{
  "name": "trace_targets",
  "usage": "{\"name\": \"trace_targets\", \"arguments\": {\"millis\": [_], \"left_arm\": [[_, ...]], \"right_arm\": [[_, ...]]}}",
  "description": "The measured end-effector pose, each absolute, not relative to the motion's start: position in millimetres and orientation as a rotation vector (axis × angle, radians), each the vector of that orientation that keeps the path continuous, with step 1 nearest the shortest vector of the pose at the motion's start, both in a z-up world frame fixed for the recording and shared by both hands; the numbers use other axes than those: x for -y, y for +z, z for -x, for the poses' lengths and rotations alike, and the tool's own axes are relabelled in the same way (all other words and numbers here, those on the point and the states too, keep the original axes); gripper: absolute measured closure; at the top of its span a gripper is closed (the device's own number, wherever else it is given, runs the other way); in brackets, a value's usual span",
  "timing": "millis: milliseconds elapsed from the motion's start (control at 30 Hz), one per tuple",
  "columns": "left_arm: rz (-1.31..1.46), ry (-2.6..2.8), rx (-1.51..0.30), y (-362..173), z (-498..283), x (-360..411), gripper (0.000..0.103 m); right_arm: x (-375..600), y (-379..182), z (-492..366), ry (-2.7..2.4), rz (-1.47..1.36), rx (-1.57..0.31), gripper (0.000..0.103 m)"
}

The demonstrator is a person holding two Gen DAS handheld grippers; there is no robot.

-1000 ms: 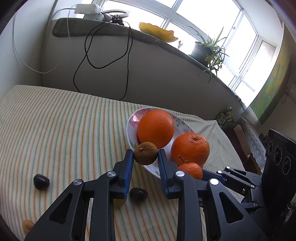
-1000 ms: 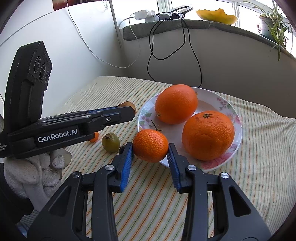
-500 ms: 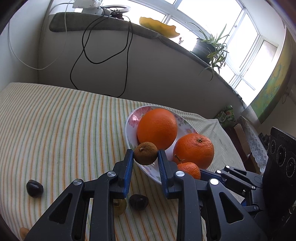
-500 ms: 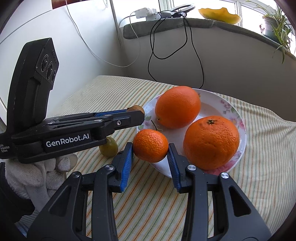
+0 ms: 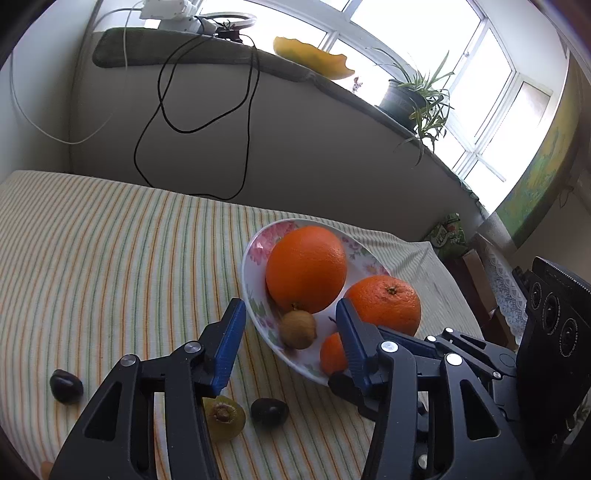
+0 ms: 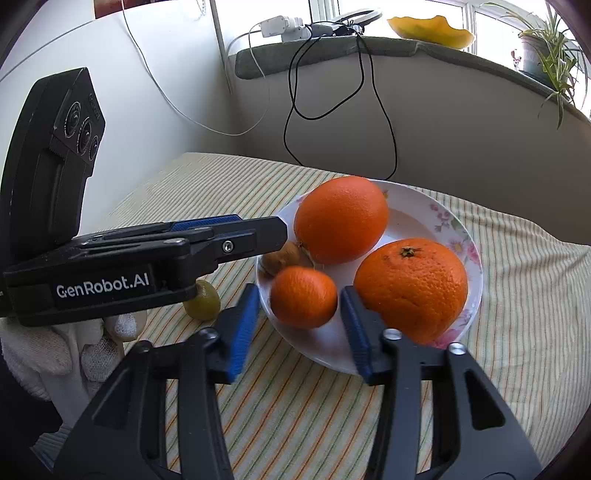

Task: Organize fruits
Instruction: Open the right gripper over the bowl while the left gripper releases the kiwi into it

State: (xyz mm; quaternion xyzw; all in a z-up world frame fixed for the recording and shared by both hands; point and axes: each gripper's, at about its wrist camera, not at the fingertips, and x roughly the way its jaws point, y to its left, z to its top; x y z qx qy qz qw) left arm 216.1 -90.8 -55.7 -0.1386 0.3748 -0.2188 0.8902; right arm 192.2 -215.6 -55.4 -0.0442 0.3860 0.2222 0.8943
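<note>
My left wrist view looks down along its fingers from close over the near rim of the plate (image 5: 255,295), facing the windowsill at frame top. My right wrist view sits just as close, same facing. Both share the plate (image 6: 461,236), big orange (image 5: 306,269) (image 6: 341,219), striped cloth (image 5: 110,251) (image 6: 517,295) and each other's gripper.

Potted spider plant (image 5: 417,98) on the window ledge (image 5: 221,55); yellow bowl (image 5: 314,59) left of the plant there; white power strip (image 5: 166,9) further left; black cable (image 5: 207,122) hanging below the ledge.
</note>
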Motion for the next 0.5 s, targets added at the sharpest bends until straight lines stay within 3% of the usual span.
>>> {"name": "trace_targets", "arguments": {"millis": [100, 500], "left_arm": [[0.296, -0.447, -0.767, -54, -216, 88, 0.053], [0.301, -0.422, -0.732, -40, -204, 78, 0.053]], "right_arm": [[214, -51, -189, 0.458, 0.106, -0.774, 0.039], [223, -42, -179, 0.453, 0.08, -0.76, 0.038]]}}
